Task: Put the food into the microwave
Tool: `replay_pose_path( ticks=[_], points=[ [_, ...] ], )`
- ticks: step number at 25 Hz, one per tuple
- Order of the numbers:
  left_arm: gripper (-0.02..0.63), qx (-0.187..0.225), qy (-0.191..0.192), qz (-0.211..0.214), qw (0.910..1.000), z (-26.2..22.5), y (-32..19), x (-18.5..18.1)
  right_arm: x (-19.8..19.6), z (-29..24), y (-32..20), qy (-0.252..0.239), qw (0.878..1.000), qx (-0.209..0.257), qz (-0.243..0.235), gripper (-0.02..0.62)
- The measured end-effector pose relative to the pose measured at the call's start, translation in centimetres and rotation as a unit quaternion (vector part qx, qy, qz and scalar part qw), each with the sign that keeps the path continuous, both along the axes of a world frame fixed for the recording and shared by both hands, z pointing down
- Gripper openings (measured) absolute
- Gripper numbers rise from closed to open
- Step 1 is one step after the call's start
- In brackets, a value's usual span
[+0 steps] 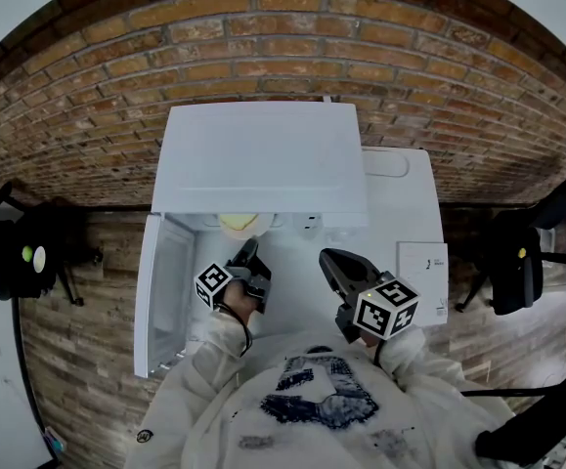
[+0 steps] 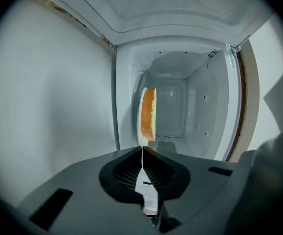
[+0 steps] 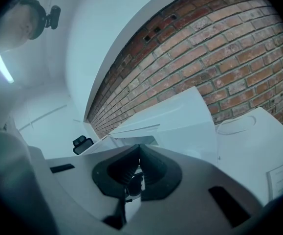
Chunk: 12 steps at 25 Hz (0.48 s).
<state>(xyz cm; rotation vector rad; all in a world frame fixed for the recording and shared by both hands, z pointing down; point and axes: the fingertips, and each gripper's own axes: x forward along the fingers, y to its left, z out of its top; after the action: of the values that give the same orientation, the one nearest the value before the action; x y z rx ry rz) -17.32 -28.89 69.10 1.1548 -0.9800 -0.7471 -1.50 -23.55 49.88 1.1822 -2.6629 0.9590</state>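
My left gripper has its fingers clamped on the rim of a thin white plate. The plate carries the orange-yellow food and reaches edge-on into the cavity of the open white microwave. My right gripper hangs just beside it before the opening, fingers closed on nothing.

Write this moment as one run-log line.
left gripper: shut on plate rim | food: on plate, inside microwave | door: open | right gripper: shut, empty, outside
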Motion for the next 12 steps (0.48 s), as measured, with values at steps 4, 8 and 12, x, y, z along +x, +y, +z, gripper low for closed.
replay_pose_path(
  ticks=[4,8,12],
  points=[
    [0.008,0.001,-0.001,0.001,1.0,-0.06,-0.15,-0.11,-0.02,0.06,0.02,-0.001,1.0,-0.002,0.001,0.014],
    [0.008,0.001,0.002,0.002,1.0,-0.11,-0.27,-0.05,0.11,0.1,-0.12,-0.004,1.0,-0.003,0.004,0.014],
    [0.008,0.004,0.002,0.002,1.0,-0.13,-0.63,-0.28,-0.05,0.17,-0.1,-0.004,1.0,-0.005,0.003,0.014]
  ],
)
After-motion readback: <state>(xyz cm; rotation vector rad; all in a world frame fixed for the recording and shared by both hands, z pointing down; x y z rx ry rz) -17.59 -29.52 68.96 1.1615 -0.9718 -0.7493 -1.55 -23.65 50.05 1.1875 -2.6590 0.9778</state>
